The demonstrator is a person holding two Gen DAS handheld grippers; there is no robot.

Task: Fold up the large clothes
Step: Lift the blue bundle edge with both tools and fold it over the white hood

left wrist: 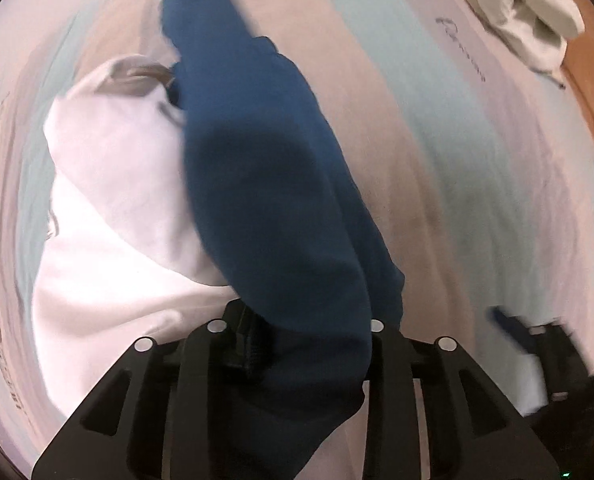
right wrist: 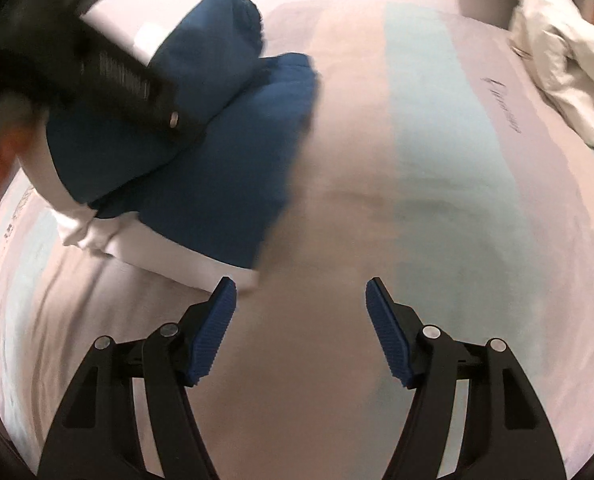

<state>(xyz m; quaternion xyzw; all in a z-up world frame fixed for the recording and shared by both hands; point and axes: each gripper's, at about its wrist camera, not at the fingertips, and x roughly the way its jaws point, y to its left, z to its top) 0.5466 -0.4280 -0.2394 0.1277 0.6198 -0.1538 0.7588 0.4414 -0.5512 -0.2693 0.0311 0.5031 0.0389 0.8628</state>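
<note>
Left wrist view: the left gripper (left wrist: 297,344) points steeply down, its black fingers narrowly parted with a thick fold of the dark blue garment (left wrist: 273,184) bunched between them. The cloth covers the pads, so whether they press on it cannot be told. The blue fabric looks soft and matte, like fleece or heavy knit, and runs up from the fingers in a long, rounded ridge. It lies over a white garment (left wrist: 113,200), smooth and lightly creased, with a collar-like opening at its upper edge.

Both rest on a bed sheet (left wrist: 437,152) of broad pastel stripes, pale pink and pale blue-green, with dark script lettering printed on it. A crumpled cream garment (left wrist: 525,12) sits at the far upper right, near the sheet's edge, well apart from the blue one. Part of the right gripper (left wrist: 537,344) shows blurred at the lower right.

Right wrist view: the right gripper (right wrist: 301,320) hangs over bare sheet (right wrist: 337,200), its fingers (right wrist: 213,332) spread wide with nothing between them. The pads are blue with a fine ribbed texture, detail the other view hides. From here the blue garment (right wrist: 217,168) reads as a folded, roughly rectangular stack with a rolled cuff or hem on top, the white garment (right wrist: 157,252) showing as a border beneath it. The left gripper (right wrist: 109,76) crosses the upper left, blurred, above the stack. The cream garment (right wrist: 565,64) lies at the upper right.
</note>
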